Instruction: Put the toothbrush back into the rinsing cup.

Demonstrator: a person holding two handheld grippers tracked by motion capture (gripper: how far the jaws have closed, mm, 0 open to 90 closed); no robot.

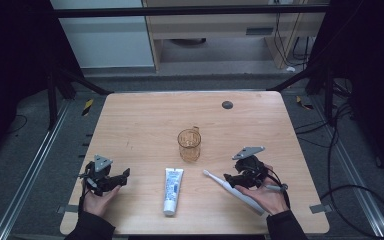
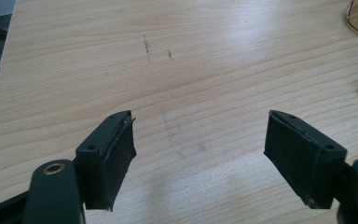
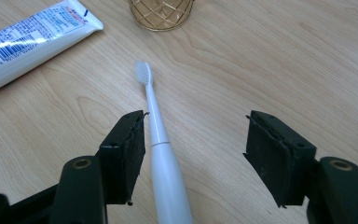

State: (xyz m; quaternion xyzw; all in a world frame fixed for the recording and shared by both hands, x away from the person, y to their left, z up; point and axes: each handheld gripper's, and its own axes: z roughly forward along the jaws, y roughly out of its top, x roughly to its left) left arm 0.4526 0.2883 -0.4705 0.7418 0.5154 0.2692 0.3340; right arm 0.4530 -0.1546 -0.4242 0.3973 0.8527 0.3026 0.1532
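A white electric toothbrush point(image 1: 247, 199) lies slantwise on the wooden table point(image 1: 145, 120) at the front right, bristles toward the middle. My right gripper point(image 1: 230, 180) is low over it and open. In the right gripper view the toothbrush point(image 3: 161, 154) lies between the jaws, close beside the left one, with a wide gap to the other. A white toothpaste tube point(image 1: 172, 190) lies at the front centre. Behind it stands an amber see-through cup point(image 1: 189, 145). My left gripper point(image 1: 125, 177) rests at the front left, open, with bare wood between its jaws point(image 2: 198, 144).
A small dark round cap point(image 1: 227, 104) sits in the tabletop near the far edge. Dark frame bars and cables flank the table on both sides. The cup's base point(image 3: 161, 14) and the tube's end point(image 3: 32, 35) lie just ahead of my right gripper.
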